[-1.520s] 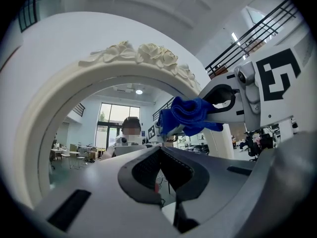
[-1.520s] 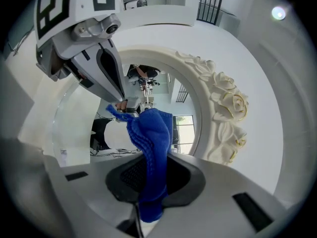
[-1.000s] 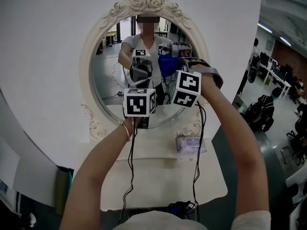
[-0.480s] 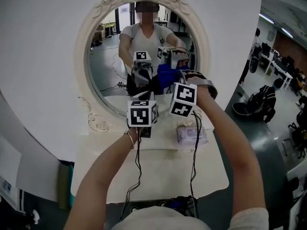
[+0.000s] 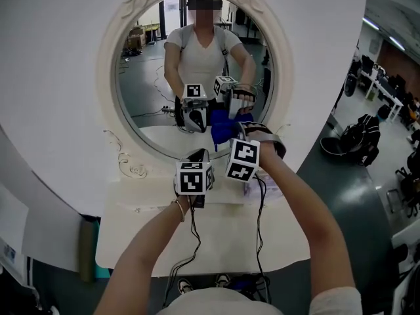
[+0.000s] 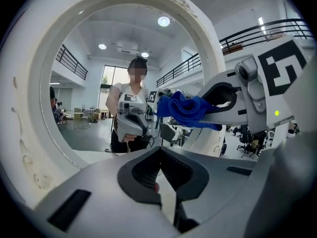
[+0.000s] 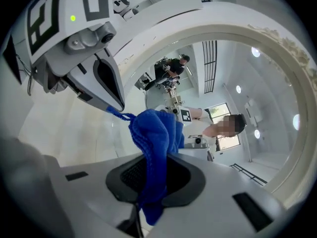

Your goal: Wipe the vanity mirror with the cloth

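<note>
We see the vanity mirror standing at the back edge of the white bench. Both tools sit side by side above that back edge, low in front of the glass. Left hand-held gripper: jaws clenched together, nothing between them. Right hand-held gripper: clamped on the blue cloth, which bunches ahead of the jaws, right at the glass.
</note>
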A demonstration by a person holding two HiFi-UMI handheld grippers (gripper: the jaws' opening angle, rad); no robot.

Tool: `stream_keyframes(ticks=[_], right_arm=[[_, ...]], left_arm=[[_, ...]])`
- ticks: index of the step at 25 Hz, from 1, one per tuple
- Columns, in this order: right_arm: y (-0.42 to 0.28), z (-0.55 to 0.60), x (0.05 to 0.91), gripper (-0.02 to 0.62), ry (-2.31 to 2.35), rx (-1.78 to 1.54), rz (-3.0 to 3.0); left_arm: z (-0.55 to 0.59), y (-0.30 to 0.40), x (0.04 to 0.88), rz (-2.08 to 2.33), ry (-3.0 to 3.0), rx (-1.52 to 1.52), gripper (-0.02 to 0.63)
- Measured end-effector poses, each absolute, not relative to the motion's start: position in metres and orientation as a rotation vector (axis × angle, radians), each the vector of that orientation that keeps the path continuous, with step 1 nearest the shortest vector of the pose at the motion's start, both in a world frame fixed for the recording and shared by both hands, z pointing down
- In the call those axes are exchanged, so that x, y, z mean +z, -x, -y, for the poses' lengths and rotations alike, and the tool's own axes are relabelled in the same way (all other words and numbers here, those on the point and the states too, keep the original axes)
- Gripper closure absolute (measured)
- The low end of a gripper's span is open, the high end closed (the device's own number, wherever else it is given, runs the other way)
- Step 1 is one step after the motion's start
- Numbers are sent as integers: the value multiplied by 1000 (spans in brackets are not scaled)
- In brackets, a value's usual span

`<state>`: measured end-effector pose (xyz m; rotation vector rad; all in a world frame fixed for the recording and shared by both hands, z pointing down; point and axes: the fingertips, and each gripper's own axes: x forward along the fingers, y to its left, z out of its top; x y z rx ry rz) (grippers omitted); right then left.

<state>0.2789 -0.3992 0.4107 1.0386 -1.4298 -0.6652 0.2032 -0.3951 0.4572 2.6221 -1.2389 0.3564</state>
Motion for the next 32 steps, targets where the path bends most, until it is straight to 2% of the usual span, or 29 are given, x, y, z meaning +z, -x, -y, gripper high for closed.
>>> stream_keyframes(ticks=[16, 32], right_arm=[[-247, 403, 527, 529, -859, -532, 1507], [-247, 404, 534, 529, -858, -489, 1525]], left_arm=[[385, -171, 553, 1214, -2486, 457, 600], [387, -148, 548, 1192, -2452, 355, 601]])
